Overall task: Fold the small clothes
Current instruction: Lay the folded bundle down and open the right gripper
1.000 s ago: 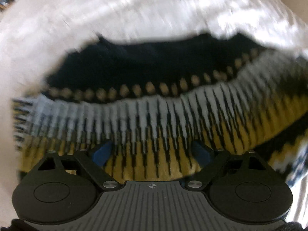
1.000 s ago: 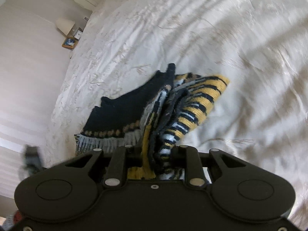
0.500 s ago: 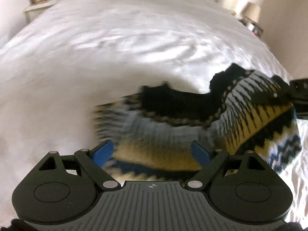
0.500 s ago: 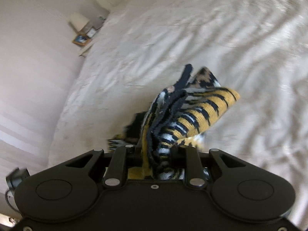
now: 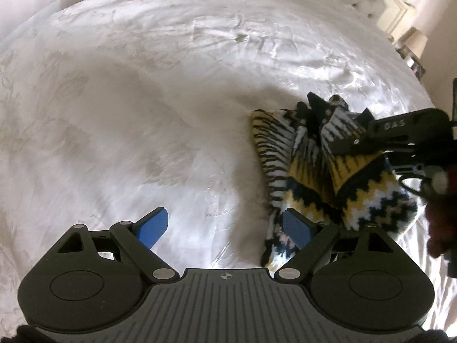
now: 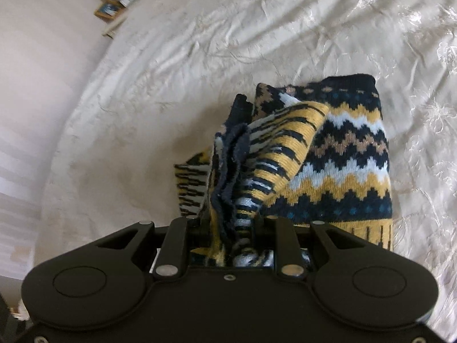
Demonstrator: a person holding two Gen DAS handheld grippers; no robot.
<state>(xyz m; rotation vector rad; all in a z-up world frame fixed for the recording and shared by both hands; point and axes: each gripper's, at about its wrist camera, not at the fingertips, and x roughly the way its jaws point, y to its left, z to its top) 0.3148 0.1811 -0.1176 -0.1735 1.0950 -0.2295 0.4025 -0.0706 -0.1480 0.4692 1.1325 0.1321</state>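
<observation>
Fingers, right gripper (image 6: pixel 228 225): pinched on a bunched fold of the knit sweater (image 6: pixel 337 154), several layers gathered between them.
Fingers, left gripper (image 5: pixel 225 227): spread wide, blue pads (image 5: pixel 151 225) bare, nothing between; jaws just narrowed a little, only bedspread in the gap.
Sweater, place: on the white bedspread (image 5: pixel 142 100), partly lifted by the right-hand pinch, remainder slumped on the cover.
Sweater, from the left fingers: off to the right and slightly ahead, lower edge just beside the right-hand blue pad, contact not certain.
Sweater, long axis: roughly from the left gripper's right pad up toward the right gripper (image 5: pixel 354 143), seen in the left wrist view.
Nearer hand: right, already on the cloth; left free.
Likely next, as judgement: left gripper over to the right to take the loose lower edge.
</observation>
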